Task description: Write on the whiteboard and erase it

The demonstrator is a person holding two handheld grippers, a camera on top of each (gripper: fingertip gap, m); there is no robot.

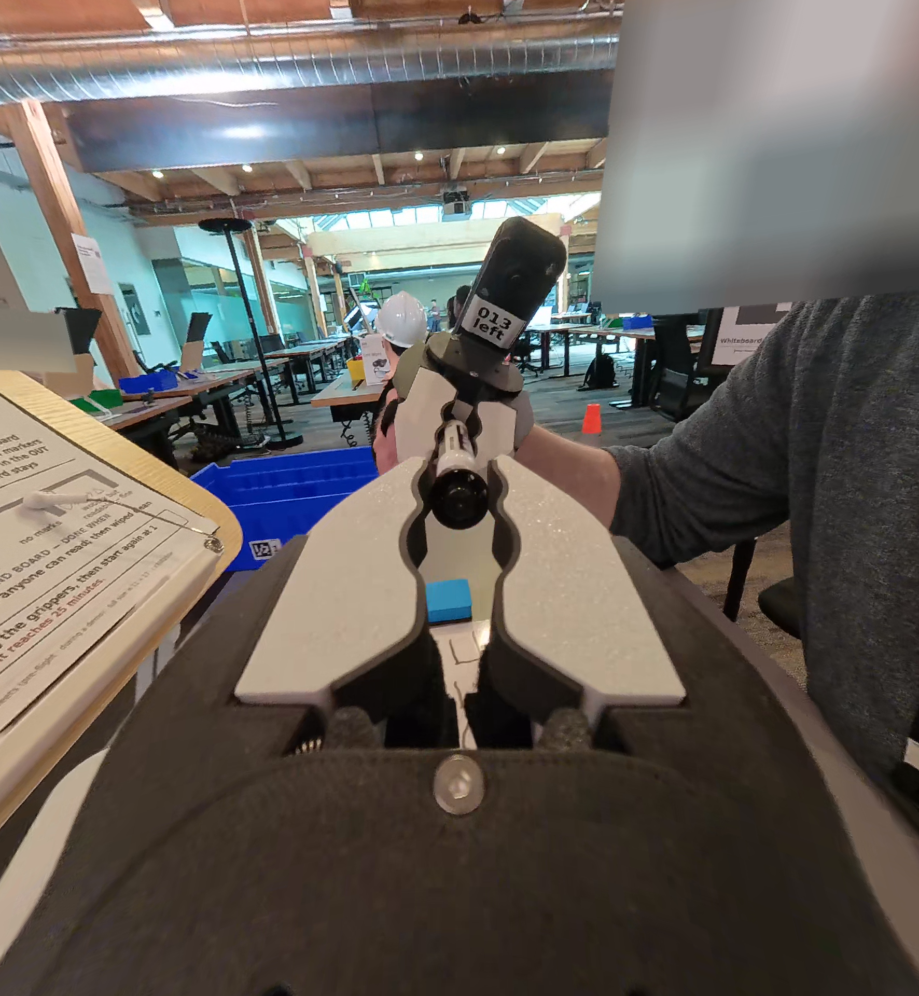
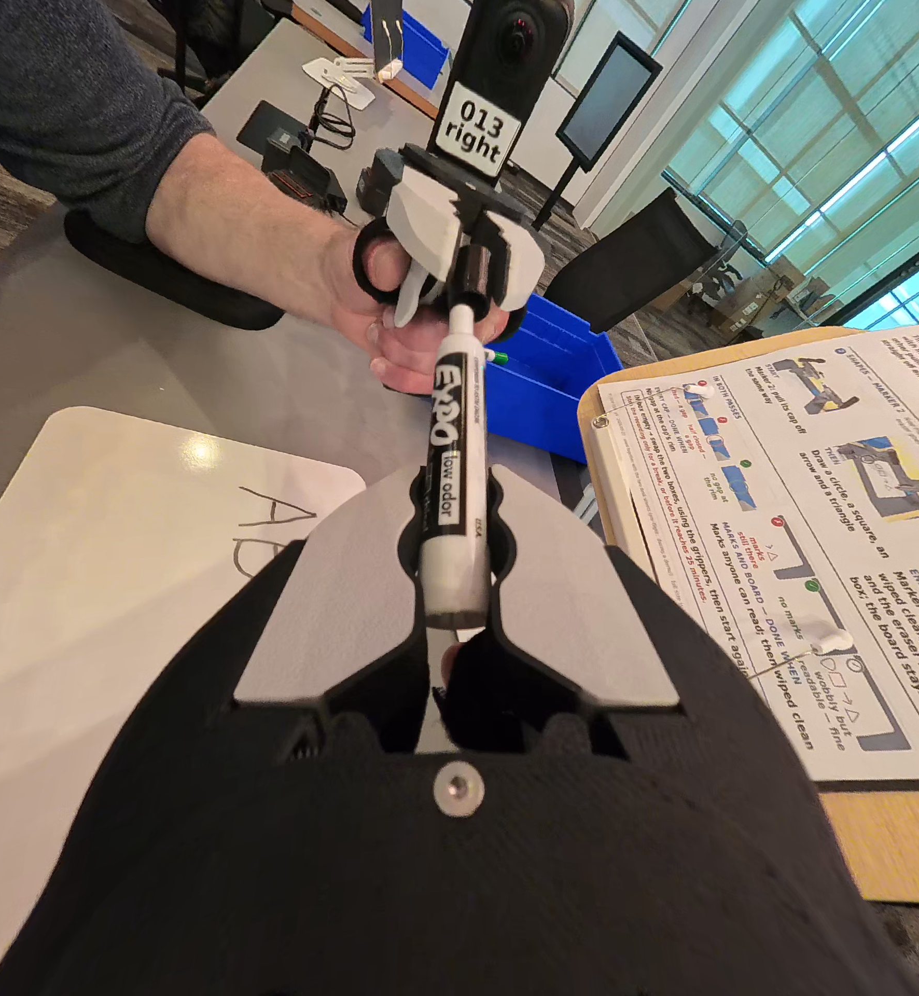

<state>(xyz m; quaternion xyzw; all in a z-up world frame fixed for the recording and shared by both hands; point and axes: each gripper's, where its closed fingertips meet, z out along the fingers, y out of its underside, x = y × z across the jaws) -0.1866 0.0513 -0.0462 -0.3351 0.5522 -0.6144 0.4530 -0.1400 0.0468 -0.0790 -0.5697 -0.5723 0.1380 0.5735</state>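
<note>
Right gripper (image 2: 456, 517) is pinching marker (image 2: 454, 458); left gripper (image 1: 458, 488) is pinching cap (image 1: 458, 498). Keep both coaxial, press straight until cap seats fully.

Marker cap (image 1: 458, 498) between pads (image 1: 371, 544)

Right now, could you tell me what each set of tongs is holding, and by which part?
Right tongs grip the marker by its barrel's rear end. Left tongs grip its black cap.
</note>
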